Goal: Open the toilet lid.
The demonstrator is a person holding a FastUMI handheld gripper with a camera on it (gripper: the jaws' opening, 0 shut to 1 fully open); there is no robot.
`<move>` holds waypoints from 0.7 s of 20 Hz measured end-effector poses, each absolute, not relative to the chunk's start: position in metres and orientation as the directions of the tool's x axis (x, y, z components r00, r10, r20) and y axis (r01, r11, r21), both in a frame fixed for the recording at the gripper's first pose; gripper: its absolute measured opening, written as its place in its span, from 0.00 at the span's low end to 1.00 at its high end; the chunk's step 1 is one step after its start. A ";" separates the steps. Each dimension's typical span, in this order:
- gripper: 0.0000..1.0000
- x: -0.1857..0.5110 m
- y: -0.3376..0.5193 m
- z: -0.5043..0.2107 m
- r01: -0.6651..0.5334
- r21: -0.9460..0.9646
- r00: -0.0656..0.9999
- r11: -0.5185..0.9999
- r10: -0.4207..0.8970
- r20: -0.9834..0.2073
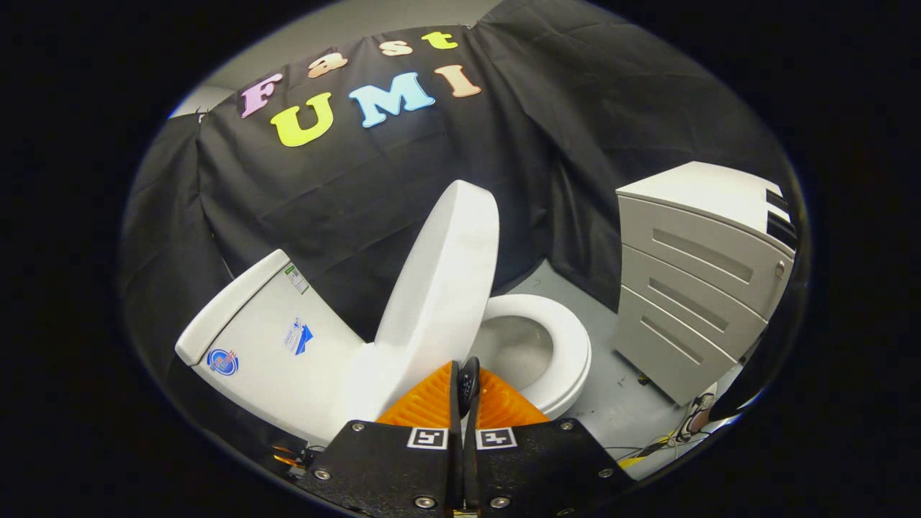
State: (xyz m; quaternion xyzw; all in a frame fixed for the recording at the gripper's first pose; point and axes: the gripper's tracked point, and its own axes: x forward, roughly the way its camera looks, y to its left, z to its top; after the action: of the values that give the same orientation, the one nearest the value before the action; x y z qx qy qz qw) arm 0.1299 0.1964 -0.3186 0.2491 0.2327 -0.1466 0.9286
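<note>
toilet lid (pixel 445 277) stands raised near the middle of the frame, tilted back and toward the left, its rounded top edge up against the black cloth wall (pixel 561 144) behind it. its lower end meets the toilet just above the fingers. to the right of the lid the white seat ring (pixel 572 345) lies flat and uncovered, with the grey inside of the bowl (pixel 518 352) showing through it.

the gripper (pixel 464 392) sits at the bottom centre of the frame. its two fingers are drawn together, with only a thin dark slit between them, and nothing is held between them. their tips reach up to the foot of the lid and the near edge of the seat ring; whether they touch either one cannot be told.

in the lower left of the frame the white tank (pixel 266 338) leans at an angle, with a few small stickers on its side. at the right of the frame a pale grey drawer cabinet (pixel 691 288) stands on the grey floor (pixel 611 403), apart from the toilet. at the lower right, past the cabinet's corner, a shoe (pixel 696 417) and some loose cables (pixel 651 450) lie on the floor.
</note>
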 end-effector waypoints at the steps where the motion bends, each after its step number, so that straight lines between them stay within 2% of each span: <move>1: 0.00 0.131 0.198 -0.316 0.379 0.373 0.852 0.847 -0.162 -0.498; 14: 0.00 0.143 0.230 -0.275 0.285 0.160 0.872 0.945 -0.187 -0.452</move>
State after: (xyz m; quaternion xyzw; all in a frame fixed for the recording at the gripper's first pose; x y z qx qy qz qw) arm 0.1427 0.2295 -0.2753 0.1115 0.2209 -0.1228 0.9611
